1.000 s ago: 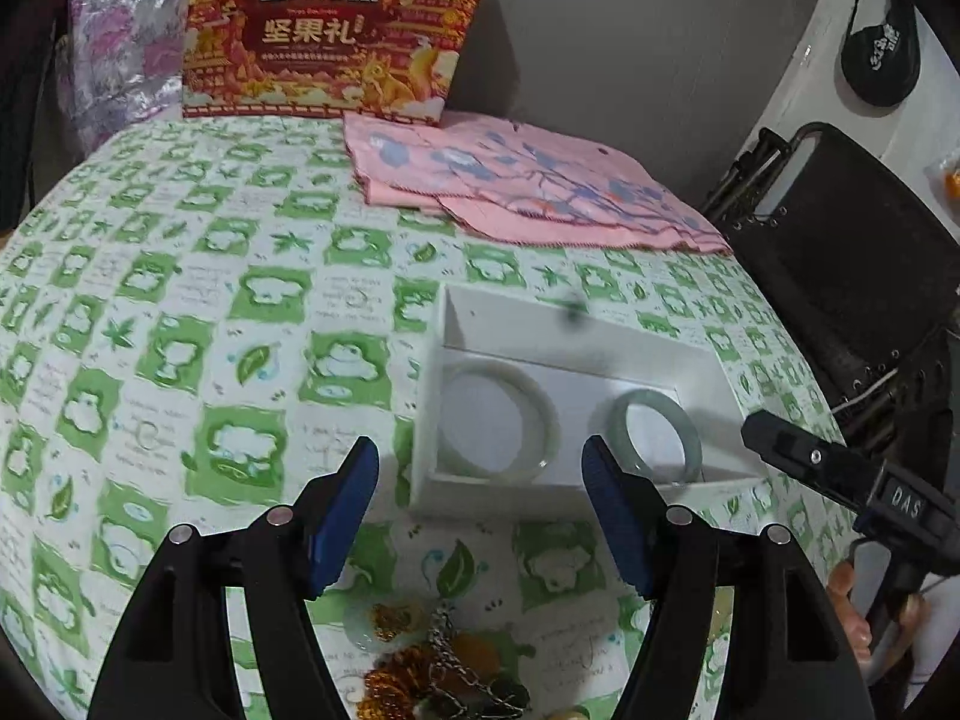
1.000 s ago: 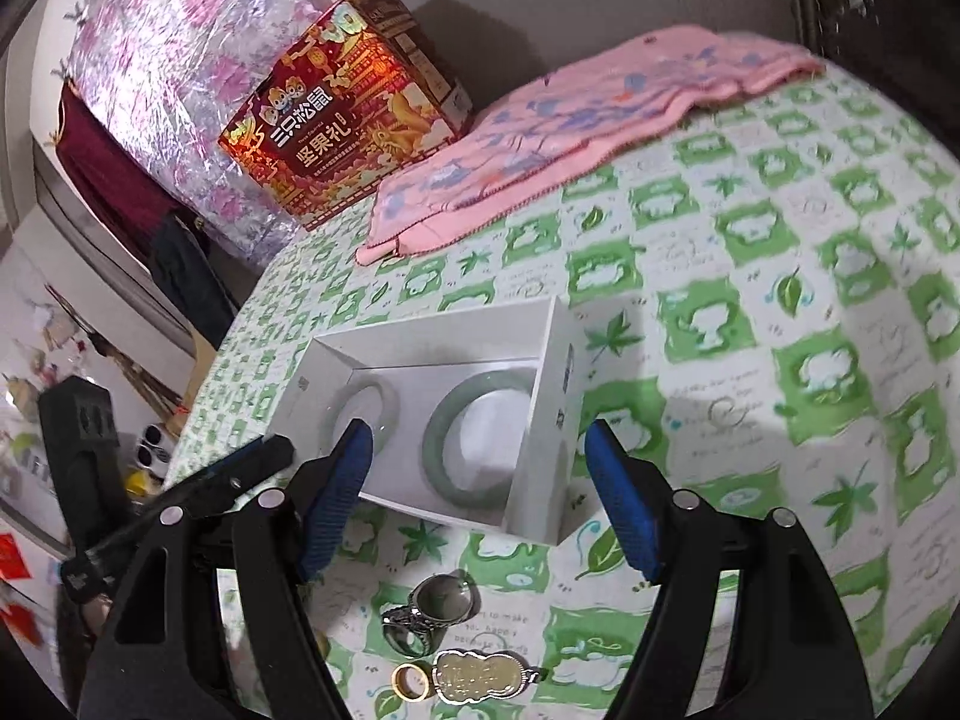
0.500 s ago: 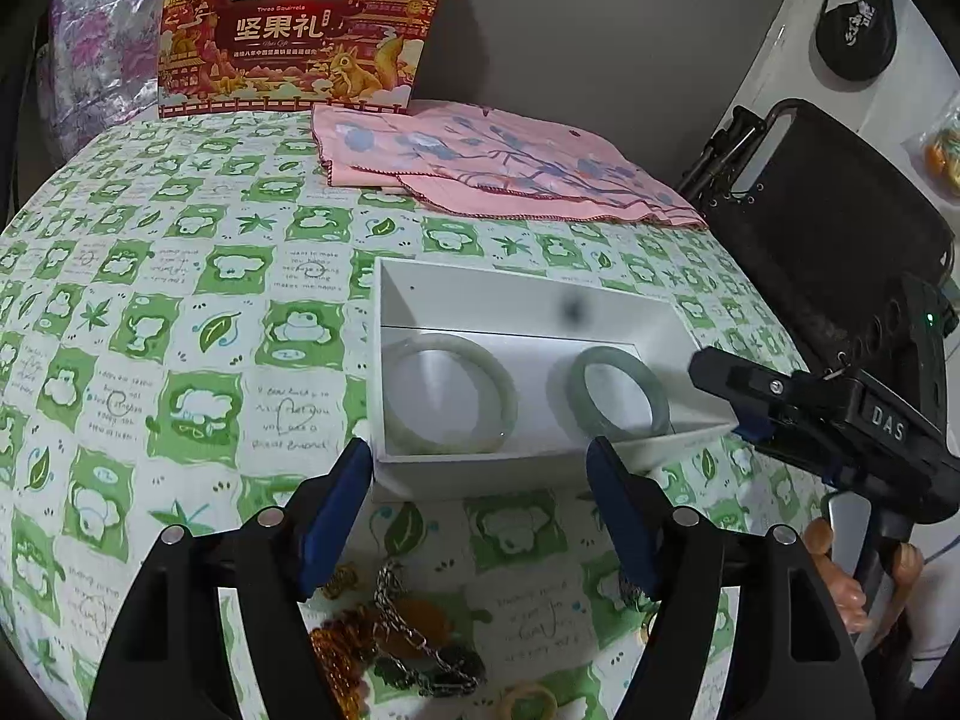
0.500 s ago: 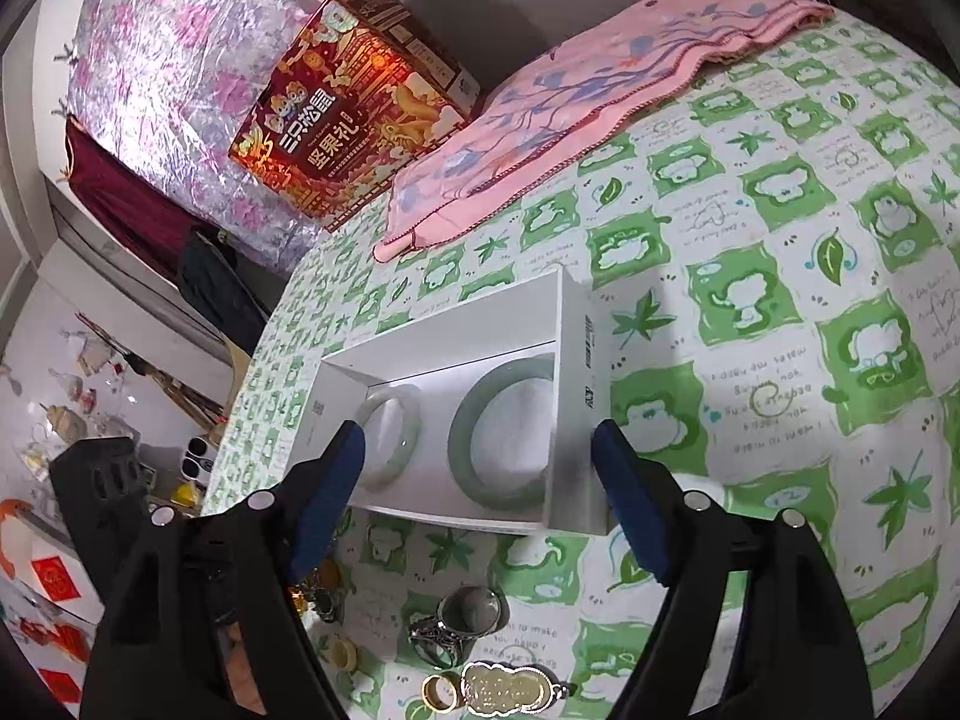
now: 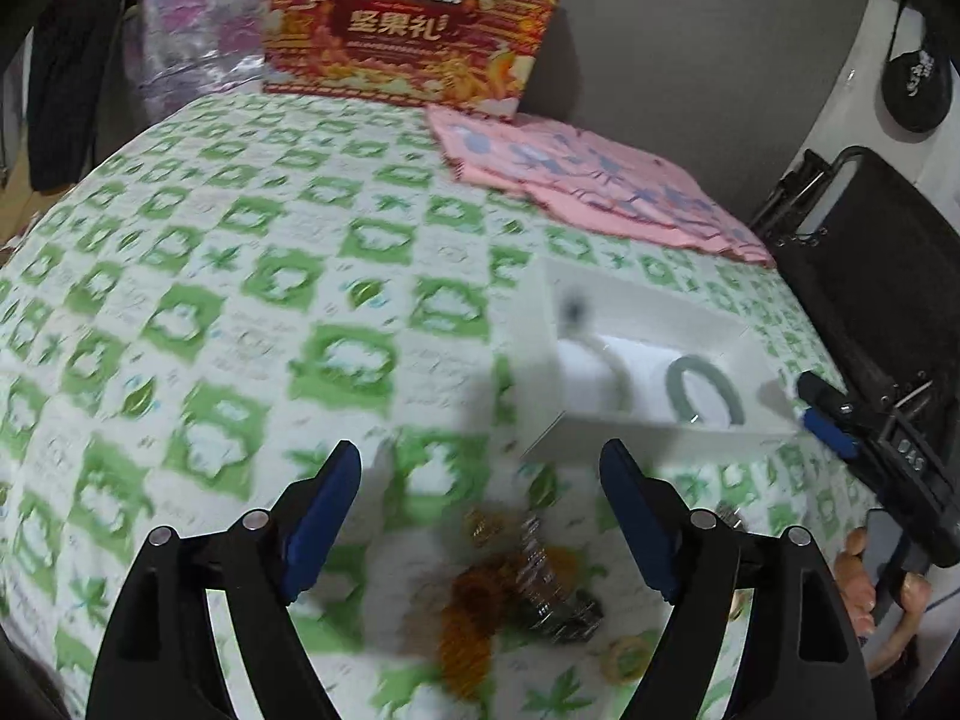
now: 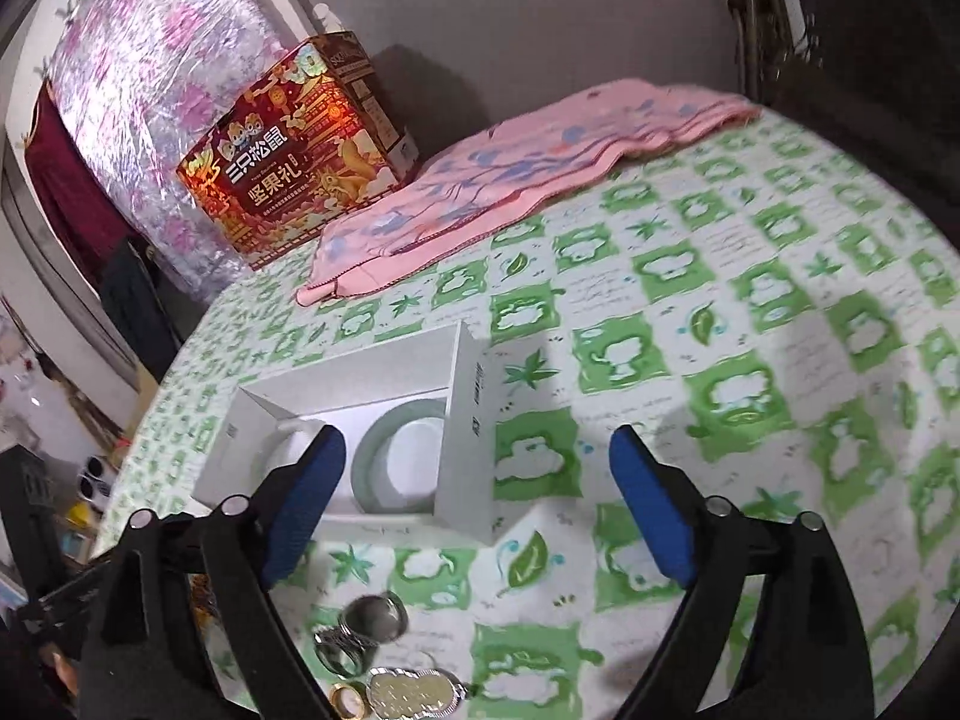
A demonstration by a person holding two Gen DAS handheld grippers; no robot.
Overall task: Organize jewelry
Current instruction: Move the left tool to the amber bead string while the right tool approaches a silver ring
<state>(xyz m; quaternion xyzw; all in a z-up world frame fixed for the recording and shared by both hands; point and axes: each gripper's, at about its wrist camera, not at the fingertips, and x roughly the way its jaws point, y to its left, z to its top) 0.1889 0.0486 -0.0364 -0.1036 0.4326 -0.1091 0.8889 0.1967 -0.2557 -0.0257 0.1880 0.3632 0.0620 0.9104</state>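
Observation:
A white open box (image 5: 612, 438) (image 6: 468, 420) lies on the green-patterned tablecloth and holds a pale bangle (image 5: 609, 360) and a green jade bangle (image 5: 708, 390) (image 6: 396, 468). Loose jewelry lies in front of it: an amber bead string (image 5: 468, 618), a metal chain (image 5: 552, 588), a small ring (image 5: 627, 657), silver rings (image 6: 366, 624), a gold ring (image 6: 348, 699) and an oval pendant (image 6: 414, 690). My left gripper (image 5: 480, 516) stands open above the beads and chain. My right gripper (image 6: 477, 504) is open over the box's near right corner, empty.
A red gift carton (image 5: 414, 18) (image 6: 300, 156) stands at the table's far edge beside a folded pink cloth (image 5: 600, 186) (image 6: 510, 180). A black chair (image 5: 888, 276) is right of the table. A hand (image 5: 864, 576) holds the right gripper's handle.
The left view has swung left and is motion-blurred; the box now sits to its right. The right gripper has shifted right, so the box lies toward its left finger.

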